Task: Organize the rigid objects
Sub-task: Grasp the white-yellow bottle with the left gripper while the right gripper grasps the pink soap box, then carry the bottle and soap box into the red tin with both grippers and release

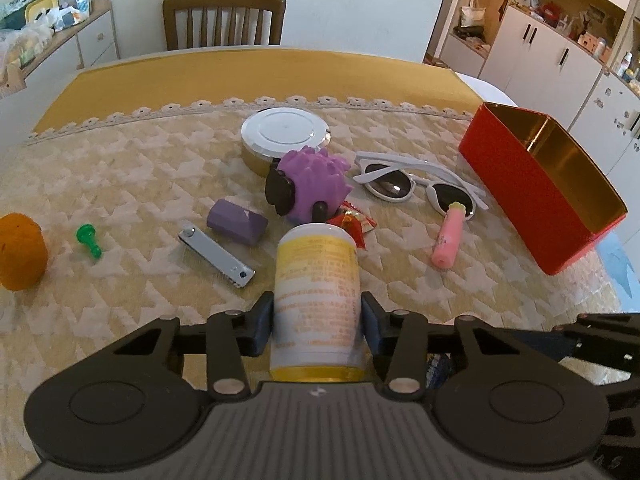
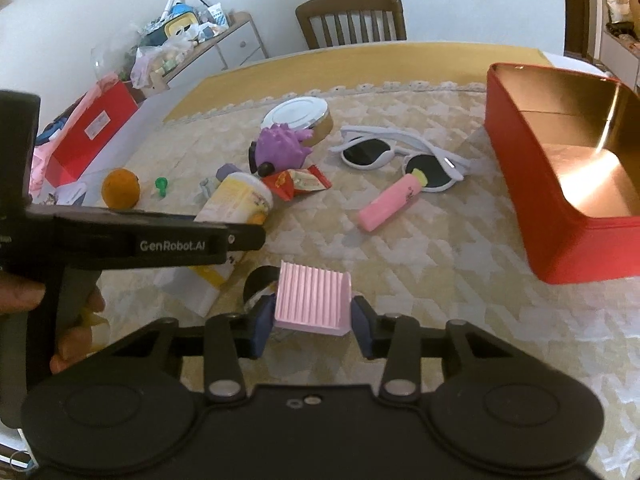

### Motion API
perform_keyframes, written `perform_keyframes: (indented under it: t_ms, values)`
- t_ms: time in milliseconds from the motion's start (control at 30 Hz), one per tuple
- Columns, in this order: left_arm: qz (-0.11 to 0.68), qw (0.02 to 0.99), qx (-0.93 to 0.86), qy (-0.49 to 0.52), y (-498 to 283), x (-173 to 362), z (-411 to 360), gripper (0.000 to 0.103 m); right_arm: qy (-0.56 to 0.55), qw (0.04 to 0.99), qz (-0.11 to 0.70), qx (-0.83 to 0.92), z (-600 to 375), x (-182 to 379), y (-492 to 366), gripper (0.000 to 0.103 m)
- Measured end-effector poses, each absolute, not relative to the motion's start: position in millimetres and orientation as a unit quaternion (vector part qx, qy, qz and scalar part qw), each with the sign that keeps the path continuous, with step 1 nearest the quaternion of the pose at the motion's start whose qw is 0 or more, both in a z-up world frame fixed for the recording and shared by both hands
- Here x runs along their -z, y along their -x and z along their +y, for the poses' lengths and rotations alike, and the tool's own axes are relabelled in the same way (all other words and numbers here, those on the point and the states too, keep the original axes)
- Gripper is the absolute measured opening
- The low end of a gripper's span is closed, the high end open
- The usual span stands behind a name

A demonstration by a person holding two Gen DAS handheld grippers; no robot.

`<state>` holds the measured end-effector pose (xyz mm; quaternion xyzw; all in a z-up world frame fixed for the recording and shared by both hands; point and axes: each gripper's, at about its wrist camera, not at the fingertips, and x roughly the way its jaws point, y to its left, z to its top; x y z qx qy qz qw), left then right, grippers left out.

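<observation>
Left wrist view: your left gripper [image 1: 317, 316] is clamping the yellow-and-white bottle [image 1: 316, 300]; your right gripper [image 2: 312, 316] is gripping the pink ribbed block [image 2: 312, 300] between its pads.

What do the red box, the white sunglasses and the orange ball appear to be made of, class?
Red box: probably tin-plate metal; its gold inside reflects light like a mirror. White sunglasses: likely glossy plastic; smooth frame, dark lenses with bright highlights. Orange ball: possibly yarn or foam; matte and fuzzy-looking, too blurred to settle.
</observation>
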<state>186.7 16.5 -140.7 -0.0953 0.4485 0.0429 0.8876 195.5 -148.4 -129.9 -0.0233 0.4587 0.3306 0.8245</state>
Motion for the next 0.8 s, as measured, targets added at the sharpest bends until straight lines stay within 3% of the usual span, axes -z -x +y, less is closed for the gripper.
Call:
perform_keyframes:
  t_ms: [800]
  values:
    - [0.390, 0.917, 0.036, 0.077, -180, 50, -27, 0.044, 0.063, 0.889, 0.368, -0.266, -213, 43, -203, 0.041]
